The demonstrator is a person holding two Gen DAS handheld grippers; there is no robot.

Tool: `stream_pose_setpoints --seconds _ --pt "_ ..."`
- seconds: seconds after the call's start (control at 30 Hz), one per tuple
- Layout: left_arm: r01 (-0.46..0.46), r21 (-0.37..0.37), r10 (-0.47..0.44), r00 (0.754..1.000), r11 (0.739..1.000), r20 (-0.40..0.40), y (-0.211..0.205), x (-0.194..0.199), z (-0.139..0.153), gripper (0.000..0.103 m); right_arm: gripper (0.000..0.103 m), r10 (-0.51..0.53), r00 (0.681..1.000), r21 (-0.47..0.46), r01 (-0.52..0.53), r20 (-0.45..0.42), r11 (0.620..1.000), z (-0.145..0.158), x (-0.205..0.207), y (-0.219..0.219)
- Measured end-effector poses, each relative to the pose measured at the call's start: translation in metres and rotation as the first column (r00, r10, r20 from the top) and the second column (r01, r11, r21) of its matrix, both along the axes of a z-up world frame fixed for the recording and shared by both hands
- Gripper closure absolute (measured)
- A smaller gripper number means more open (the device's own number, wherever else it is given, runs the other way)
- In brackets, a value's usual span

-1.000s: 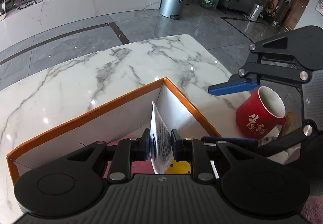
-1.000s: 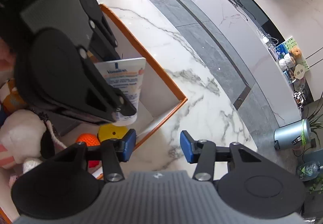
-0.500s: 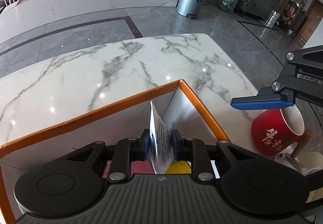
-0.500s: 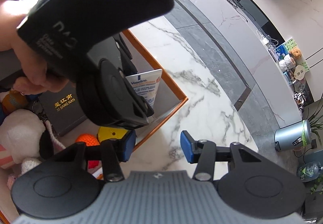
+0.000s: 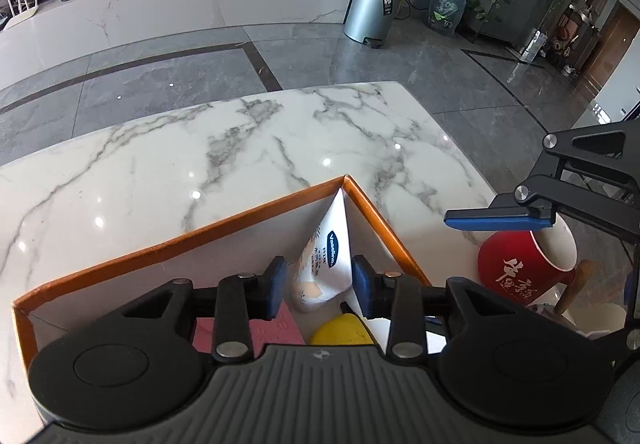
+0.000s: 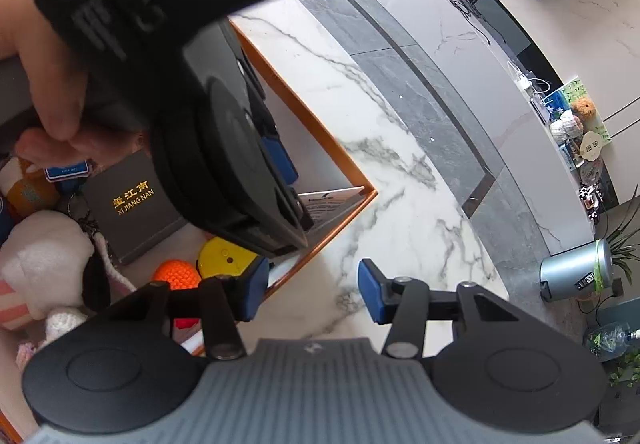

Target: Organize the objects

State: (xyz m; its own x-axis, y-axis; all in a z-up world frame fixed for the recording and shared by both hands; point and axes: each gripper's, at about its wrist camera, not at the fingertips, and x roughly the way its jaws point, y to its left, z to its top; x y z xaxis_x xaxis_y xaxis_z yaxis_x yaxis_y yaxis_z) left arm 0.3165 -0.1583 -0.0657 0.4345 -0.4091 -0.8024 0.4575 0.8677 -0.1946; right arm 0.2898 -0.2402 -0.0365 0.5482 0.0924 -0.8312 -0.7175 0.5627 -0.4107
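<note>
Two blue pads of my left gripper (image 5: 319,286) stand spread, flanking but clear of the Vaseline tube (image 5: 323,268), which leans into the far corner of the orange-rimmed box (image 5: 168,248), long axis running away from the jaws. My right gripper (image 6: 312,294), jaws likewise spread and empty, hovers over the marble counter (image 6: 400,180) beside the box. Only its view shows the grey Xi Jiang Nan box (image 6: 128,212); only the left's shows the red mug (image 5: 520,268).
</note>
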Motion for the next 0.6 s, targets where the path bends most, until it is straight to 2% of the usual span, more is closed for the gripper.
stream_pose_setpoints --seconds 0.17,0.33,0.53,0.6 --pt "-0.011 0.0 0.011 0.997 1.0 0.073 0.018 -0.022 0.035 0.054 0.051 -0.032 0.999 0.038 0.031 0.015 0.999 0.023 -0.015 0.0" --pt "-0.02 -0.001 0.02 0.986 1.0 0.163 0.041 -0.06 0.075 0.049 0.047 -0.043 0.997 0.093 0.037 0.065 0.995 0.052 -0.043 0.007" --pt "-0.054 0.056 0.034 0.947 0.997 0.32 0.066 -0.119 0.118 0.034 0.045 -0.051 0.992 0.156 0.032 0.117 0.987 0.072 -0.086 0.022" --pt "-0.082 0.081 0.047 0.932 0.993 0.36 0.074 -0.139 0.127 0.031 0.044 -0.075 0.99 0.206 0.049 0.119 0.977 0.078 -0.101 0.023"
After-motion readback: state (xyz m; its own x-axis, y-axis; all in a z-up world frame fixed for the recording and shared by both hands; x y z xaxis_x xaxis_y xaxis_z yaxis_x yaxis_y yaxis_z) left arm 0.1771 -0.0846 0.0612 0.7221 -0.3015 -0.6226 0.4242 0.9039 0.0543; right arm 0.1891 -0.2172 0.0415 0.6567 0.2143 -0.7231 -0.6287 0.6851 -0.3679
